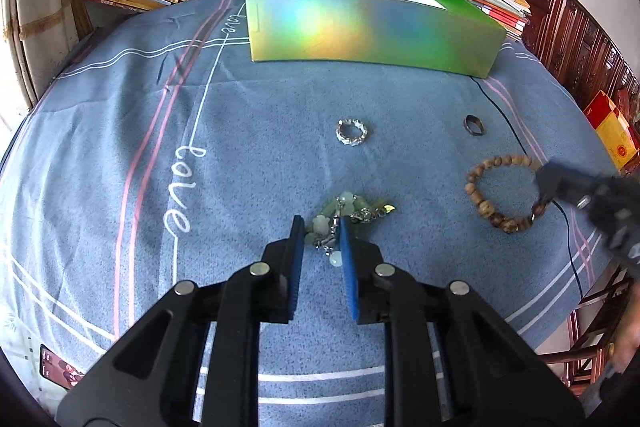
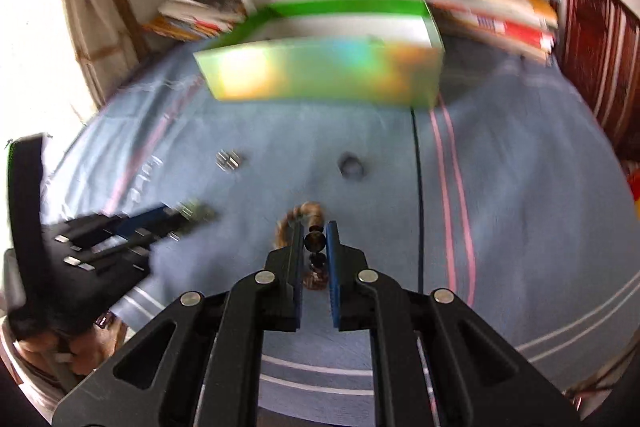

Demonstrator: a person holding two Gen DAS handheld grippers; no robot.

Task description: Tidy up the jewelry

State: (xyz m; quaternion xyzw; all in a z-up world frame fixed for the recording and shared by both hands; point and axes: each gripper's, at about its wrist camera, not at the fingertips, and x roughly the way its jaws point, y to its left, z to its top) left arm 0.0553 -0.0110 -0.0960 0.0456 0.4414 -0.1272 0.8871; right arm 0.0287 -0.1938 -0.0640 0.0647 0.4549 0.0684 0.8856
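Both pick-ups look done. The left hand-held gripper [image 1: 320,227] is closed on the green bead-and-chain bracelet [image 1: 346,213], which lies low on the blue cloth [image 1: 248,131]. The right hand-held gripper [image 2: 315,241] clamps the wooden bead bracelet [image 2: 304,217]. I judge the next move is to carry both to the open green box [image 1: 372,31] behind. The silver ring [image 1: 352,133] and dark ring [image 1: 474,125] wait between.

Both tongs [image 1: 320,223] [image 2: 314,229] have black linkage arms, round silver pivot pins and blue ribbed pads.
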